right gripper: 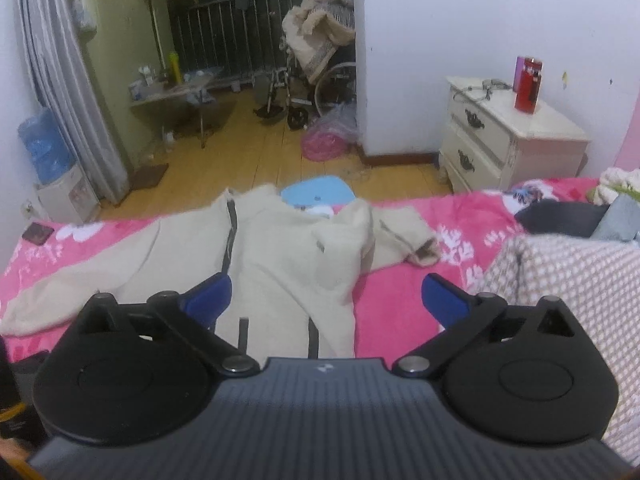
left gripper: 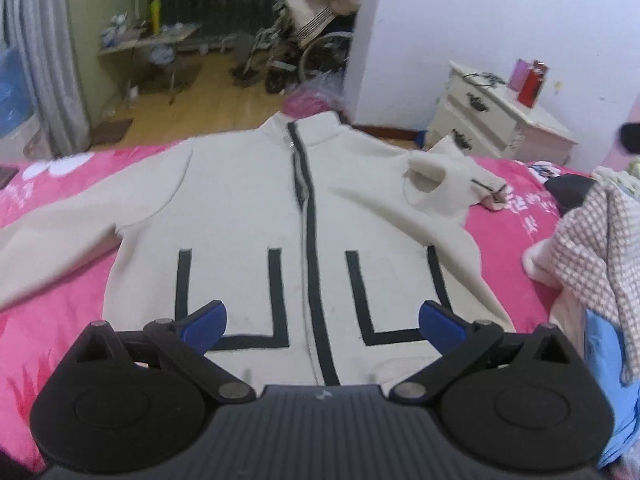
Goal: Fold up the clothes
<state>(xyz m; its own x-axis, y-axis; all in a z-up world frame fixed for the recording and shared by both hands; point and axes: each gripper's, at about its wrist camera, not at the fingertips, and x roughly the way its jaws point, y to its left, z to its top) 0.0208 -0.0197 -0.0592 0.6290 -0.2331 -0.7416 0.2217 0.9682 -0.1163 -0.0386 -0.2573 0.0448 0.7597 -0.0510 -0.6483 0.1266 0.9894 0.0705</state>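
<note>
1. Pink bedding (left gripper: 500,240) with white flower prints covered the bed, and I took the cream jacket (left gripper: 248,216) lying on it as my landmark.
2. That jacket lay face up and spread flat, its collar toward the far edge of the bed and its dark zip (left gripper: 310,248) running down the middle between black pocket outlines.
3. My left tongs (left gripper: 322,322) hovered over the jacket's hem with the jaws wide apart and nothing between the blue pads (left gripper: 206,322).
4. My right tongs (right gripper: 326,302) stood just as wide and empty, above the jacket's right edge where it met the bedding.
5. On the jacket's right side, the sleeve (left gripper: 444,184) lay bunched and folded in near the shoulder.
6. To the right of the jacket sat a heap of other clothes, a checked cloth (left gripper: 592,240) on top.
7. Beyond the jacket's collar I saw a wooden floor, a white nightstand (right gripper: 508,136) with a red can (right gripper: 528,88) on it, and a wheelchair (right gripper: 316,84) piled with cloth.
</note>
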